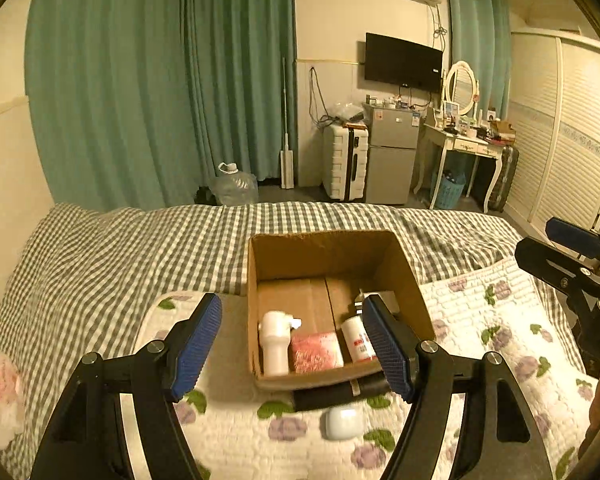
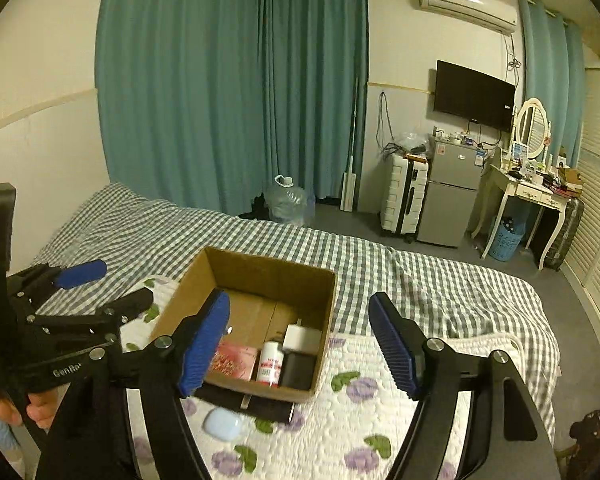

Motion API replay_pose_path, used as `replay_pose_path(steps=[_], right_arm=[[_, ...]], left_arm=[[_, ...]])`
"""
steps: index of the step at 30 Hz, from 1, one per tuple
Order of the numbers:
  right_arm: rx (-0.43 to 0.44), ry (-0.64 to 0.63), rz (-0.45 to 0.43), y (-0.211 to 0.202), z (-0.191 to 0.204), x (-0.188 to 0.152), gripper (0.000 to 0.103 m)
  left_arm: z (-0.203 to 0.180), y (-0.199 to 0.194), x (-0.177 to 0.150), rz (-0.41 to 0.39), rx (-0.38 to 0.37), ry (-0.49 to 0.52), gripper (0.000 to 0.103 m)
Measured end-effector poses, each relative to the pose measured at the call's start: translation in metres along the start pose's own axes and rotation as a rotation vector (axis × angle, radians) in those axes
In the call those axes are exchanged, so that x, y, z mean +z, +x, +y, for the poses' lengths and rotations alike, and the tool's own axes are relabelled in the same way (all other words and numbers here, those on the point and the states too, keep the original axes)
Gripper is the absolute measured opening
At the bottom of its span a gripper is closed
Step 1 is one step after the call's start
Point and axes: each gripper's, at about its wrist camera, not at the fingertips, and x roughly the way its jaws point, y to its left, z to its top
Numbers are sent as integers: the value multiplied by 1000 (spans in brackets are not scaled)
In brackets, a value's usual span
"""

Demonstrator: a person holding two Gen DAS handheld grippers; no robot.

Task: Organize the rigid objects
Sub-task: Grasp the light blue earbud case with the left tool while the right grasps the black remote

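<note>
Cardboard box [image 1: 332,264] as landmark, standing open-topped on a bed [image 1: 120,240] with a checked cover, its near part on a floral quilt [image 1: 480,320]. Inside the box, along the near wall: a white bottle [image 1: 275,344] at the left, a pink packet [image 1: 316,352] beside it, a white can [image 1: 356,338] with red print next, and, in the right wrist view, a dark block [image 2: 298,368] in the near right corner with a small white box [image 2: 302,338] just behind it. Outside the box, against its near wall, lies a flat black case [image 1: 340,394]; nearer than that, on the quilt, a pale rounded case [image 1: 340,422].

Left gripper [image 1: 296,348]: held above the quilt on the near side of the box, jaws spread wide, nothing between the pads. Right gripper [image 2: 312,346]: to the right of the left one, also on the near side of the box, jaws apart and empty. No pad touches any object. A hand [image 2: 24,410] grips the left gripper's handle at the lower left of the right wrist view.
</note>
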Motion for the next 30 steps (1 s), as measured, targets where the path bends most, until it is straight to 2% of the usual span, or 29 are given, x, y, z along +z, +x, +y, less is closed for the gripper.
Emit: replay_pose_path(steps=[3,7,13,18,22,30], right_arm=[[0,5,18,-8,4,-15,73],[16,16,69,3,11,-45,73],[30,32,193,55,22,-103,73],[23,25,283,99,20,-142,73],[-1,57,338,121,9,-156,73],[-46,67,345,125,-5,-161,73]], left_arm=[[2,-5,-14,16,2,-3,76],[6,7,-47,54,19,-11,75],[18,42,-101,125,31,-44,76],[21,77,-132,199,36,-39,75],[14,97,-144,263,16,-43,75],[-21,108,-149,281,-38,5,75]])
